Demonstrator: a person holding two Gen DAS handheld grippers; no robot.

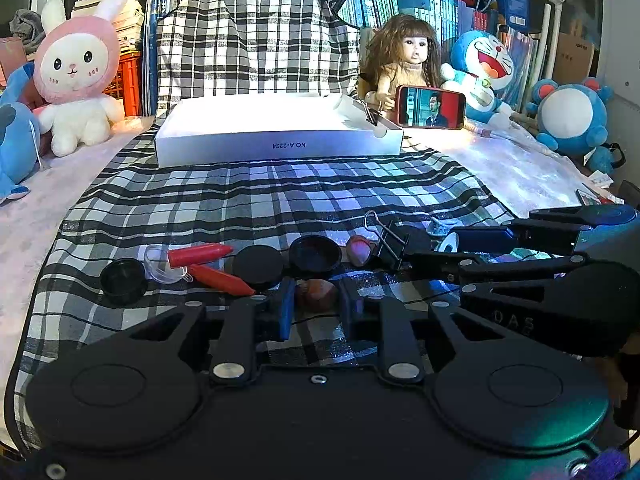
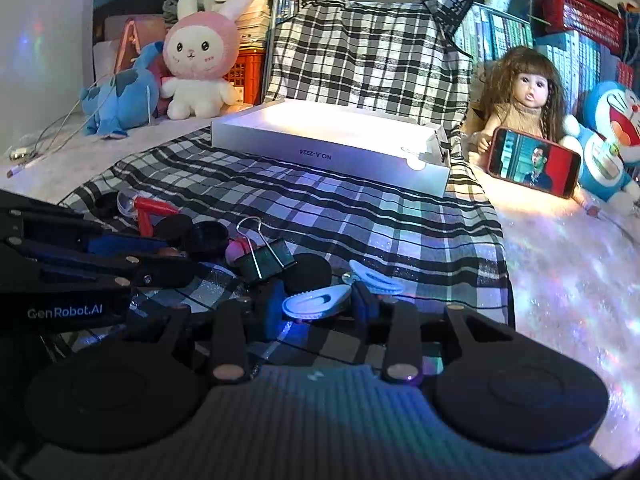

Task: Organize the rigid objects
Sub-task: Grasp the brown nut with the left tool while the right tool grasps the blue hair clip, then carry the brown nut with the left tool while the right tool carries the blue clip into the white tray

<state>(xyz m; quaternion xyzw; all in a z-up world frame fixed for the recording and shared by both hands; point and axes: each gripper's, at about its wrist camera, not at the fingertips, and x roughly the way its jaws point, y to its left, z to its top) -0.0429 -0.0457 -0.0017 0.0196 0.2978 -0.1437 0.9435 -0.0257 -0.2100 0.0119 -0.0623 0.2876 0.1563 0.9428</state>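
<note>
Your left gripper (image 1: 316, 300) is clenched on a small brown nut (image 1: 317, 294), pads touching both sides, low on the plaid cloth (image 1: 280, 192) at the front of the clutter. Nut looks hard, rounded, light, so prob slippery: keep pads across its widest part, don't squeeze off-centre or it'll pop out.

Right gripper (image 2: 320, 306) is closed on a white clip (image 2: 314, 300), pads on both ends, w/ a second white clip (image 2: 376, 278) just behind. Clip looks like light stiff plastic, smooth and curved; hold across the body, not the tip.

White box (image 1: 276, 128) sits further back on the cloth, well apart from both. Likely drop spot, open top, easy target. Binder clip (image 1: 390, 242), red crayons (image 1: 200, 254), black caps (image 1: 258, 266) lie loose nearby.
</note>
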